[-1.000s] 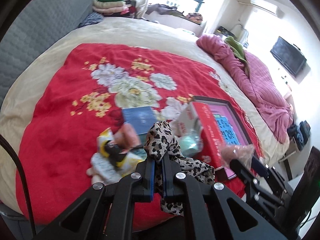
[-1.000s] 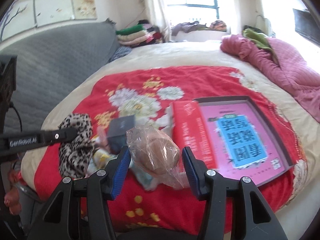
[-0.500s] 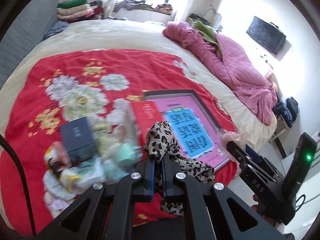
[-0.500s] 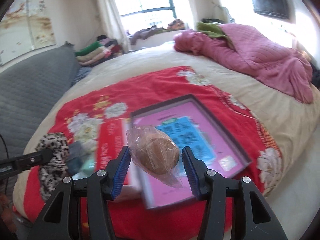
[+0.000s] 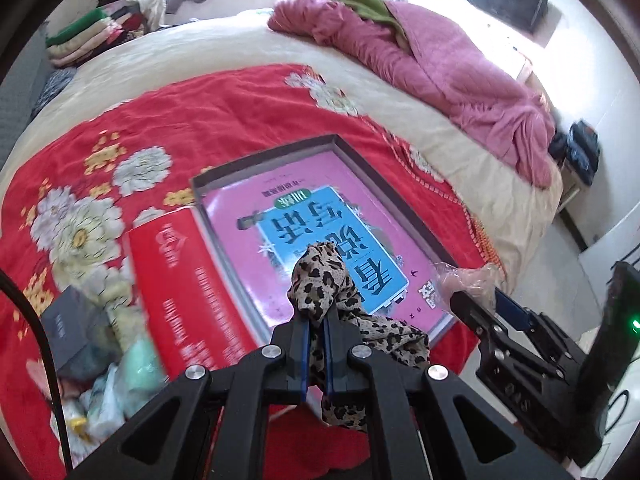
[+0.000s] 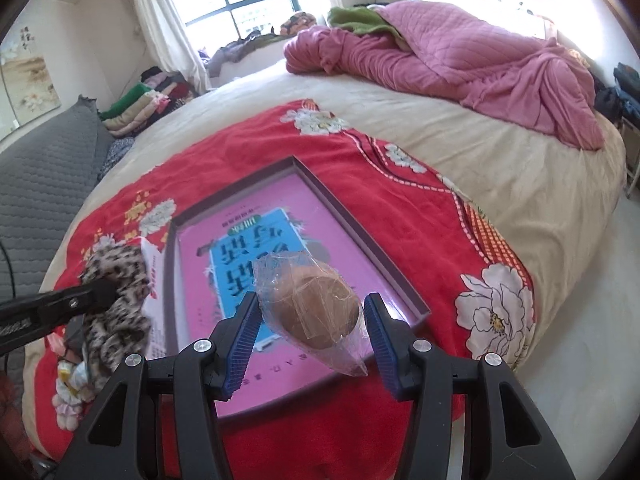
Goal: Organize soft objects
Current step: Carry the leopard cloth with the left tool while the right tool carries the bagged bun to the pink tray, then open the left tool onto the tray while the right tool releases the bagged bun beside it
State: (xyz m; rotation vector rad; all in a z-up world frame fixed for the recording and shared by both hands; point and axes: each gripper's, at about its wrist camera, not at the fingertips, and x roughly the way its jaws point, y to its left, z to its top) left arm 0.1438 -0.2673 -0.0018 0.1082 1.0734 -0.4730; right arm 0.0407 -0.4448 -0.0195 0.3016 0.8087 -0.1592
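Left claw [image 5: 316, 326] is clamping a leopard-print cloth [image 5: 320, 280], jaws nearly together, fabric bunching above the pads and trailing limp below. Right claw [image 6: 310, 320] is gripping a clear plastic bag [image 6: 312, 304] with a brown rounded lump inside, jaws about half apart, pads pressing the crinkly film on both sides; the bag's tip is pointing down below the jaws.

Both loads are hanging above the near end of a shallow dark-rimmed box lid [image 6: 360, 220], lying open side up on the red floral blanket [image 6: 400, 200]. Its floor is glossy pink with a blue label panel. Nothing soft is sitting in it yet.

Step, as I read it: carrying phase, two items airborne, heading for that tray as the collection spot. Next move is calling for lowering each claw inside the rim and opening. The cloth is going to slump and may drape over the edge, so drop it toward the middle. The bagged lump looks squashy and round and could roll on the slick floor.

Left of the tray: a red cardboard box [image 5: 188, 280] touching its side, then a loose heap of small bagged soft things [image 5: 120, 380] and a dark grey box [image 5: 72, 328], blurred. Further out, a pink quilt [image 6: 460, 60] is lying rumpled on the cream bed [image 6: 540, 184].
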